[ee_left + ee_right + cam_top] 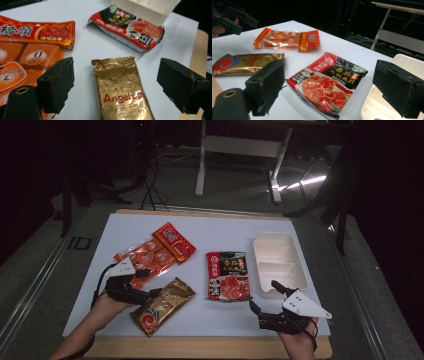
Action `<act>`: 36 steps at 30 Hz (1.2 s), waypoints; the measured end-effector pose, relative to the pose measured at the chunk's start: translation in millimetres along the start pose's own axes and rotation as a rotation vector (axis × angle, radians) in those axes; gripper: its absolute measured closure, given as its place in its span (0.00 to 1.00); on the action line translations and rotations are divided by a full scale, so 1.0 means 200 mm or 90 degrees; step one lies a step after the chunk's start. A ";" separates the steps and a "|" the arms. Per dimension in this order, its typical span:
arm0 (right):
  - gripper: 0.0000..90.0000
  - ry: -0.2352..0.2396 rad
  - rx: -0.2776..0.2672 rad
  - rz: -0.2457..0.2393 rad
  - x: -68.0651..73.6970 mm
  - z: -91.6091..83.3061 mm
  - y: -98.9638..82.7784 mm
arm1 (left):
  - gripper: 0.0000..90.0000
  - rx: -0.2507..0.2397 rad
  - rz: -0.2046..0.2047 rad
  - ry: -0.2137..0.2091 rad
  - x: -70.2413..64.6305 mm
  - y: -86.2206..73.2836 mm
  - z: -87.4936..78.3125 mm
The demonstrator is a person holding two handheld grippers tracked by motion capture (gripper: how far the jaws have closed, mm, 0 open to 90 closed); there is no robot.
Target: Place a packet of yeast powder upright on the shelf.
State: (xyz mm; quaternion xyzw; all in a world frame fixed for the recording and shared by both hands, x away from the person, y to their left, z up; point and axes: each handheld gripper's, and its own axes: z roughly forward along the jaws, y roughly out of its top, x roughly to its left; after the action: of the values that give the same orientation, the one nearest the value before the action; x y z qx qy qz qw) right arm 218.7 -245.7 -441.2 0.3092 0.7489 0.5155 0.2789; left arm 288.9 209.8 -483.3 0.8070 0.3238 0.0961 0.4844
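Observation:
A gold foil packet [162, 305] lies at the front left of the white table, and in the left gripper view it [122, 95] sits between the spread jaws. My left gripper [149, 283] hovers open at its far end, holding nothing. Mid-table lies a red and black soup-base packet [228, 275], seen close below my right gripper [332, 80]. That right gripper [265, 295] is open and empty near the front edge, just in front of a white two-compartment tray [278, 262].
An orange and red packet [155, 251] lies at the back left, just beyond the left gripper. The table's wooden front edge [210, 347] runs close behind both hands. Dark floor and a white frame stand beyond the table.

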 end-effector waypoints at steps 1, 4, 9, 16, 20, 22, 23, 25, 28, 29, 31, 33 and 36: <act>0.12 0.004 0.001 0.003 0.00 0.00 0.00 | 0.17 0.003 -0.002 0.001 0.00 0.00 0.02; 0.12 0.004 0.004 0.009 -0.01 0.00 0.00 | 0.18 0.012 -0.004 0.000 0.01 0.02 0.06; 0.12 0.003 0.003 0.007 -0.01 0.00 0.00 | 0.20 0.028 -0.007 0.000 0.03 0.04 0.13; 0.12 0.008 0.011 0.002 0.00 0.01 -0.01 | 0.27 0.067 -0.004 0.004 0.03 0.05 0.24; 0.12 0.014 0.013 0.001 0.00 0.01 -0.01 | 0.33 0.086 -0.010 0.010 0.04 0.05 0.29; 0.12 0.013 0.012 -0.002 0.00 0.01 -0.01 | 0.36 0.093 -0.015 0.009 0.05 0.05 0.31; 0.12 0.015 0.014 -0.003 0.00 0.01 -0.01 | 0.36 0.100 -0.015 0.009 0.05 0.06 0.32; 0.12 0.014 0.013 -0.004 0.00 0.01 -0.01 | 0.39 0.103 -0.016 0.010 0.06 0.06 0.33; 0.12 0.014 0.013 -0.001 0.00 0.01 -0.01 | 0.42 0.113 -0.030 0.012 0.08 0.06 0.36; 0.12 0.017 0.015 0.000 0.00 0.01 -0.01 | 0.44 0.116 -0.034 0.009 0.08 0.06 0.37; 0.12 0.016 0.014 -0.001 0.00 0.01 -0.02 | 0.44 0.123 -0.045 0.011 0.10 0.05 0.39; 0.12 0.017 0.014 0.001 0.00 0.01 -0.02 | 0.44 0.133 -0.045 0.013 0.10 0.04 0.41; 0.12 0.018 0.015 0.001 0.00 0.01 -0.02 | 0.44 0.147 -0.055 0.010 0.11 0.03 0.44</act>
State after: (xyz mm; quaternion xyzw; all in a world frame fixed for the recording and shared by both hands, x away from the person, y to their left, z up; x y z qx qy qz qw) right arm 219.1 -245.5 -445.1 0.3059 0.7587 0.5110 0.2642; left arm 350.6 158.0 -526.3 0.8420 0.3711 0.0435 0.3890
